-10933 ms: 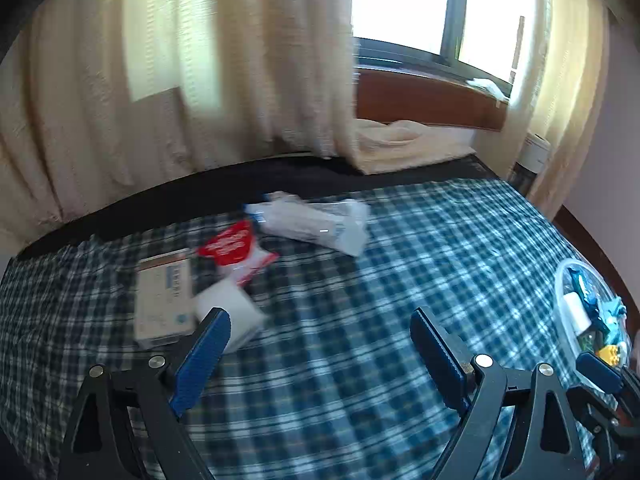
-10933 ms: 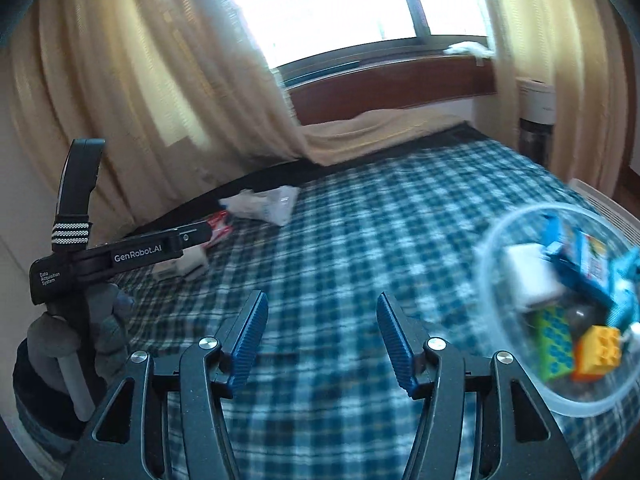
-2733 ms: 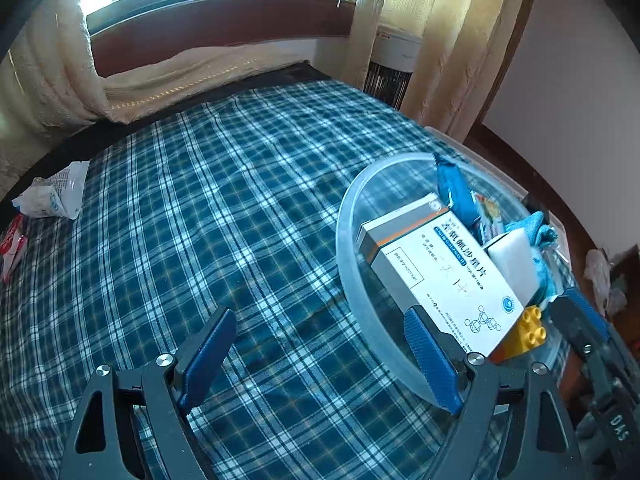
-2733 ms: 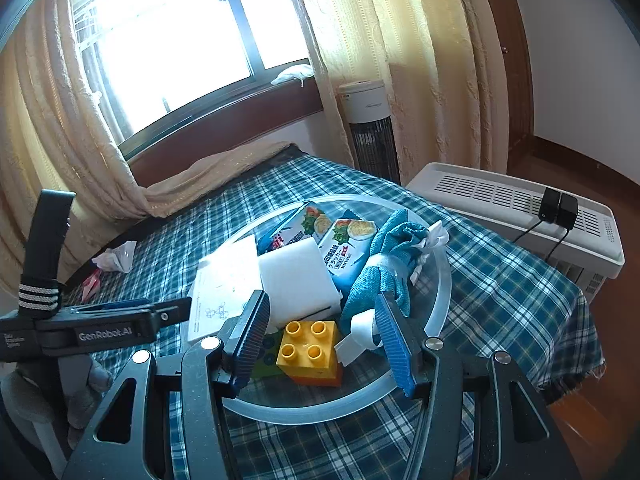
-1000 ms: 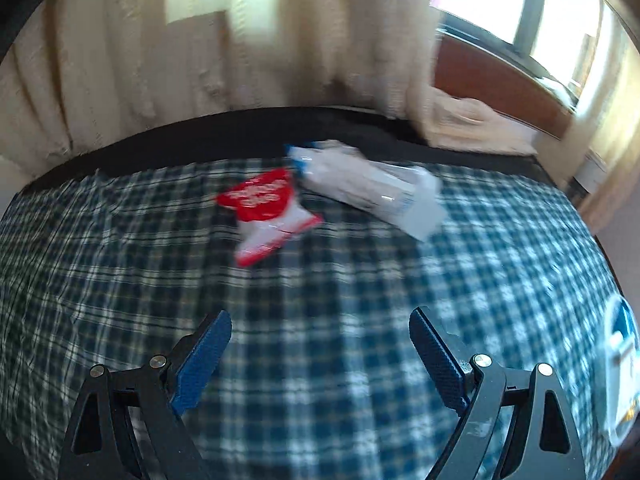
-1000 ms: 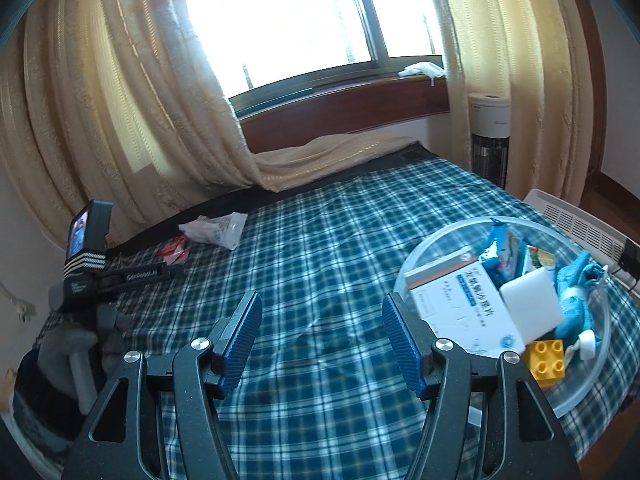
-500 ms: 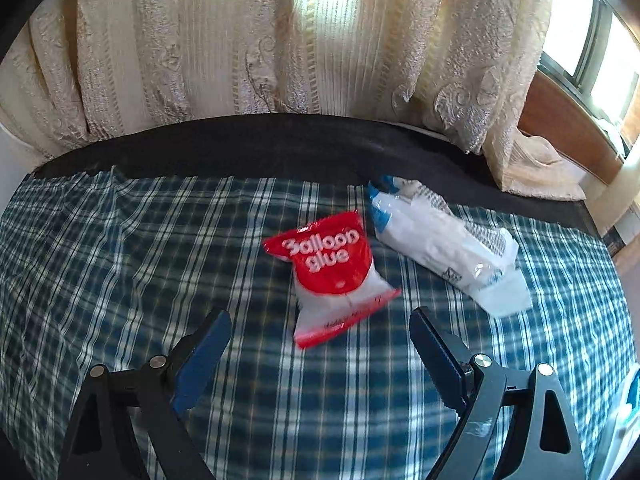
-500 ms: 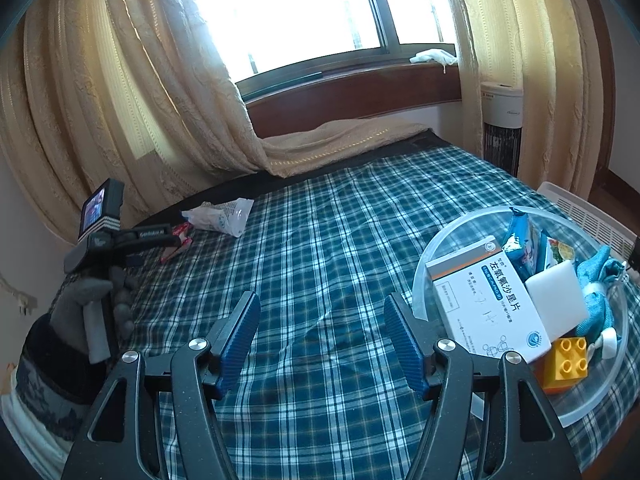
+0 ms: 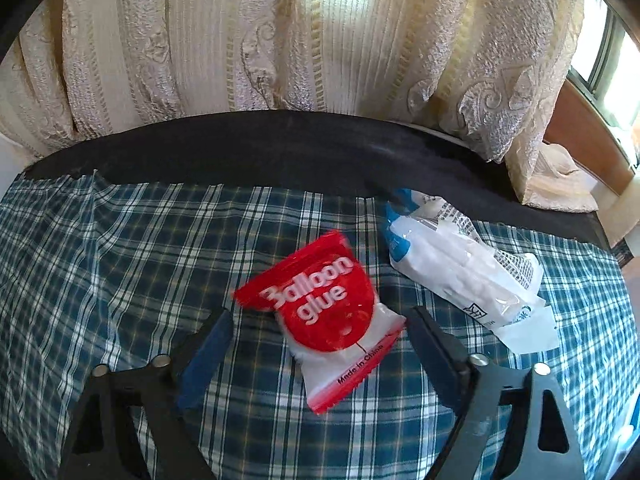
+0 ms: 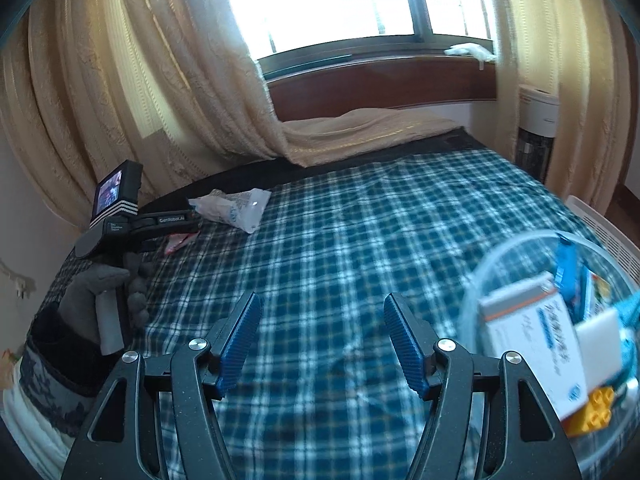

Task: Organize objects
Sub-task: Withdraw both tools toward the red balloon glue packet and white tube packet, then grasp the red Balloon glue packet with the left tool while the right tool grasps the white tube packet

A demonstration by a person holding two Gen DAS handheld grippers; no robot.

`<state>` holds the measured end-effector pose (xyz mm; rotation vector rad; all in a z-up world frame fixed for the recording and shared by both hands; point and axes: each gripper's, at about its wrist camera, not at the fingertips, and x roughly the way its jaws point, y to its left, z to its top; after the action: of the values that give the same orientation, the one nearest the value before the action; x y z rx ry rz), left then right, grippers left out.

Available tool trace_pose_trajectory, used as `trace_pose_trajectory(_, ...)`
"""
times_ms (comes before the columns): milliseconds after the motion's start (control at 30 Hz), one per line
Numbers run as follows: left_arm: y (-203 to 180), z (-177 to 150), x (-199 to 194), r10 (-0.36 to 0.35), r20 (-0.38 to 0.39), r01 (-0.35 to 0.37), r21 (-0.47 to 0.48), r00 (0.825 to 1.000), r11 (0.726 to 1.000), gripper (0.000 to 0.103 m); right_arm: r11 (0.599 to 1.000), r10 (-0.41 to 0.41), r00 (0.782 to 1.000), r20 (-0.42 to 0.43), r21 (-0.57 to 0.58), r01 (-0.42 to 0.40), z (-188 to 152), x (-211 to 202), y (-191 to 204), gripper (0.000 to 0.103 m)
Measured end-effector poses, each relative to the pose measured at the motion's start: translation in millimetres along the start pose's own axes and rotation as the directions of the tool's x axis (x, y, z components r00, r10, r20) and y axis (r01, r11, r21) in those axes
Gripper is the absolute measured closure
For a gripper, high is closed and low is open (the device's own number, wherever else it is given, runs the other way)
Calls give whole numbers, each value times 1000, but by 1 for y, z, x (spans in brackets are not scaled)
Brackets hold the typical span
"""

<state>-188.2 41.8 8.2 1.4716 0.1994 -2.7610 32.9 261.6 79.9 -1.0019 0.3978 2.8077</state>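
A: Jaws of left gripper (image 9: 316, 334) apart, just been closing; Balloon glue packet (image 9: 325, 322) between them, unpinched. White pouch (image 9: 460, 270) at 2 o'clock.

B: Risk: slick film squirts out. Right gripper (image 10: 322, 334) apart, empty; clear bowl (image 10: 472, 308) at 3 o'clock

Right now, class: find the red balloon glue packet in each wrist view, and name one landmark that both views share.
Left wrist: balloon glue packet lies centre, between the open left gripper tips.
Right wrist: only a red corner shows at left, under that gripper.
Shared landmark: the white plastic bag beside it.
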Motion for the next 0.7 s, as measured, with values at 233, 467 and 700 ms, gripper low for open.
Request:
trace_pose_trajectory(233, 4, 4, 2, -39, -4, 39, 4, 999, 999, 34, 999, 38, 998, -42, -28, -39, 19, 37, 22, 37)
trace_pose_trajectory(467, 11, 7, -10, -82, 6, 82, -14, 997, 996, 41, 992, 93, 993, -66, -83, -98, 49, 87, 58, 37)
trace_pose_trajectory(700, 22, 19, -34, -95, 74, 97, -26, 993, 995, 41, 965, 130, 986, -106, -213, -150, 86, 144, 97, 37)
